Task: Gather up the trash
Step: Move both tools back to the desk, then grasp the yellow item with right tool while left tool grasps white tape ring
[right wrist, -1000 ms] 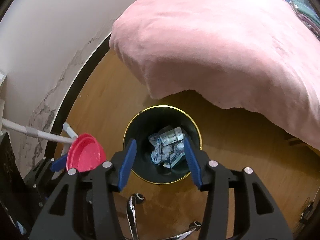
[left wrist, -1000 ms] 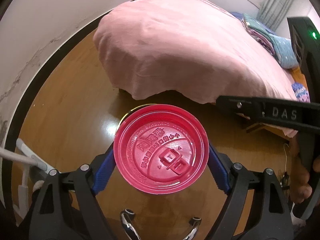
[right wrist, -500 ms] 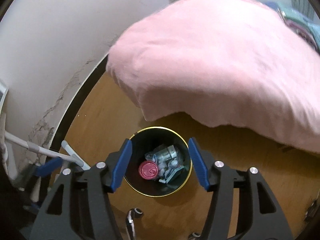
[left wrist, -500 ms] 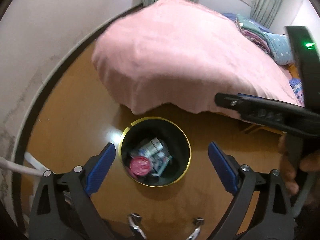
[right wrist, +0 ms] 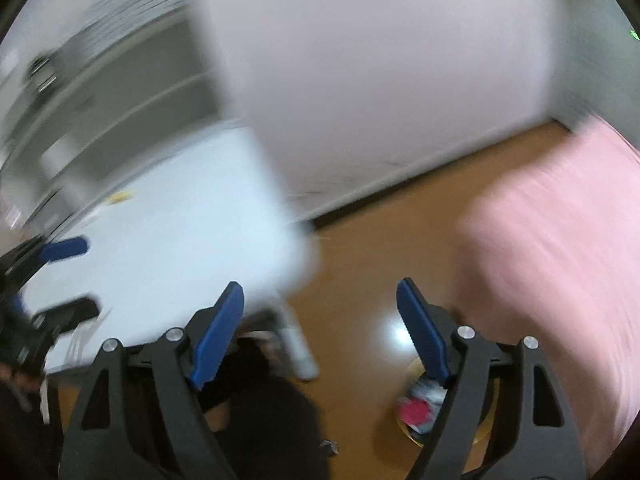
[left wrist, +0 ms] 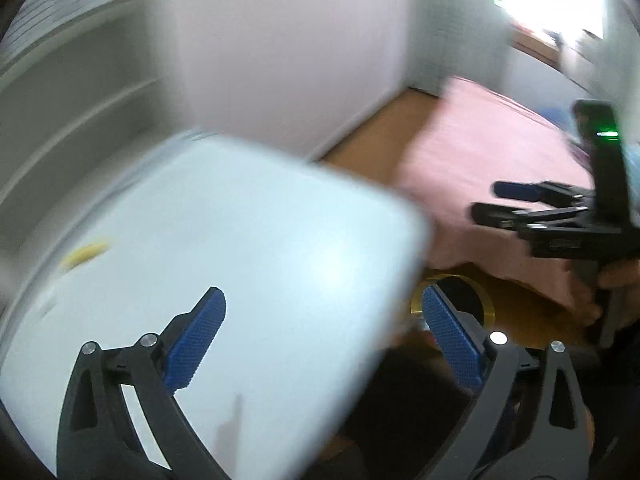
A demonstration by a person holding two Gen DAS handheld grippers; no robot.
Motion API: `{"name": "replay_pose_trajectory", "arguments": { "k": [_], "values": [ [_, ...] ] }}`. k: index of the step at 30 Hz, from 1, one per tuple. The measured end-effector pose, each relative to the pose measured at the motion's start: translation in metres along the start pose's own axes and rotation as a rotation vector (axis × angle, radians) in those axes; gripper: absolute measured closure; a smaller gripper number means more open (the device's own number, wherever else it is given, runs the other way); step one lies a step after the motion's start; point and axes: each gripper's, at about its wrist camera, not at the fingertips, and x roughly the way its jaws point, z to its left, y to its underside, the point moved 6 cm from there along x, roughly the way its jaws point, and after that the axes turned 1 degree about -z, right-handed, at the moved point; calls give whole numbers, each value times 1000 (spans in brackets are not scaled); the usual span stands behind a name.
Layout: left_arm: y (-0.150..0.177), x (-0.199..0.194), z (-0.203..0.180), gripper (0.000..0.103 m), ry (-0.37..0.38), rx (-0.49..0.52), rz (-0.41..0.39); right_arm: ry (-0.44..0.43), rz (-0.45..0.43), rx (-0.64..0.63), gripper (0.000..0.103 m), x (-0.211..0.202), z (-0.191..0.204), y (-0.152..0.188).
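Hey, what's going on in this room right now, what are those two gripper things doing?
A person is collecting trash with two handheld grippers. Both the left gripper and the right gripper are open and empty. The gold-rimmed bin on the wooden floor beside the pink bed holds a red lid and other rubbish. The blurred views now face a white table carrying a small yellow scrap.

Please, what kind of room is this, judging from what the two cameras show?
Most likely a bedroom in a home. A bed under a pink cover stands on a wooden floor, with a white table near the wall and a small black waste bin with a gold rim beside the bed. Both views are blurred.
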Motion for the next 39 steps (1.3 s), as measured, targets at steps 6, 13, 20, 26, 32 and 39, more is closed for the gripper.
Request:
{"name": "replay_pose_trajectory", "arguments": {
  "k": [6,13,20,26,32,39],
  "values": [
    [66,-55,167,8,-293,-192,60,-222,187,-404,27,88,185,-54],
    [124,-89,249,8,-371,-346,104,-259,402,-647,27,189,312,-106],
    [130,-75,278,8,-352,-374,129,-258,584,-720,41,257,354,-126],
    [107,-47,297,8,-316,-368,123,-242,610,-791,89,264,360,-122],
    [64,2,306,8,-303,-322,134,-277,559,-748,89,225,338,-123],
    [29,56,311,9,-262,-315,174,-259,527,-671,89,166,255,-111]
  ]
}}
